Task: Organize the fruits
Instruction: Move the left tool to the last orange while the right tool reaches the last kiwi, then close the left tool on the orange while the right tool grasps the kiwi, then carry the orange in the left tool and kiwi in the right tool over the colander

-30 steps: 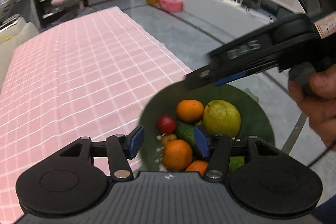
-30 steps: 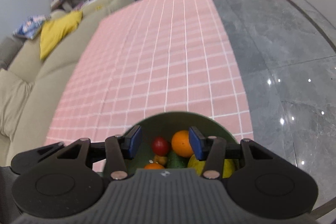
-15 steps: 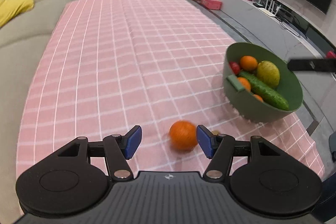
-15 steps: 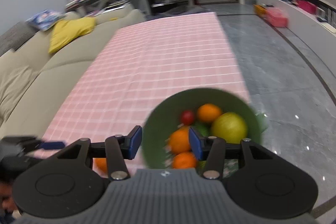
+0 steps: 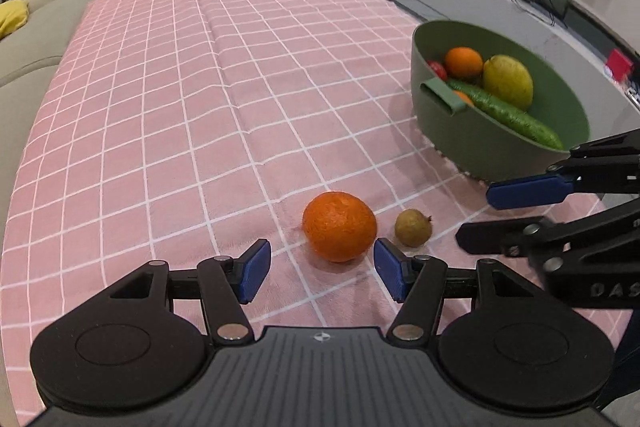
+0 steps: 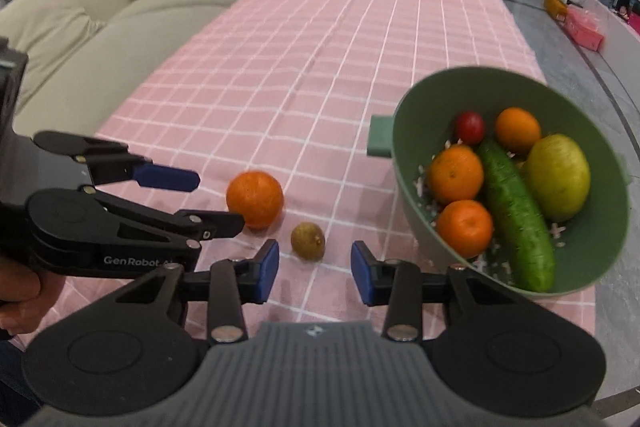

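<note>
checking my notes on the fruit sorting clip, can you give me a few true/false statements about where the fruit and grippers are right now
1. An orange lies on the pink cloth outside the green bowl. True.
2. The cucumber lies on the cloth. False: it is in the bowl.
3. The left gripper is clamped on the orange. False: its pads stand open, the orange just ahead of them.
4. A small brown fruit lies beside the orange. True.
5. The right gripper holds the brown fruit. False: its jaws, which have just been closing, are empty.
</note>
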Available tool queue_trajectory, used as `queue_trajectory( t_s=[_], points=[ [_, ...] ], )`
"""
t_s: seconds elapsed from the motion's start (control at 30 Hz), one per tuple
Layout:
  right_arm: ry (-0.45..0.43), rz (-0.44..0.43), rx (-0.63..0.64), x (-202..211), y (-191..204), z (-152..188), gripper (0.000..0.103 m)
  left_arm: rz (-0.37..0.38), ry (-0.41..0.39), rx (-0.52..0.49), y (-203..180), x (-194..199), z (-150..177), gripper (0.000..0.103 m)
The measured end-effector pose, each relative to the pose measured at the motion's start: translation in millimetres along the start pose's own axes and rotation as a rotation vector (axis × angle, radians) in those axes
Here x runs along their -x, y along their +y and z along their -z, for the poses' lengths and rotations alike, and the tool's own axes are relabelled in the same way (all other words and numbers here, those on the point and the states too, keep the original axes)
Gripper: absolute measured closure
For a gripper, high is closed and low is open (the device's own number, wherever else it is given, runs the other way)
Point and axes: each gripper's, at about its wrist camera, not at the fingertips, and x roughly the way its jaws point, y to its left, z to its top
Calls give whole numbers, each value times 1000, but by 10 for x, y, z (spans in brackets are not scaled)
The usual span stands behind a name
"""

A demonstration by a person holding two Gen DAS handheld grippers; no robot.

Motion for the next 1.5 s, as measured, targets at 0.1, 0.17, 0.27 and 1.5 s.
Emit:
queue_trajectory(
  t_s=[0.1, 0.17, 0.27, 1.5],
  points=[
    [25, -5, -27, -114, -28, -12, 66, 6, 9, -18, 9, -68, -11, 33],
    [37, -15, -43, -207, -37, -45, 67, 23, 13, -15, 31, -113, -19, 36],
    [61, -16, -46, -302, -34, -72, 74, 65, 10, 25, 113, -132, -45, 36],
    [17, -151, -105, -677, -97, -122, 79, 278, 44, 96, 611, -267, -175, 52]
  ],
)
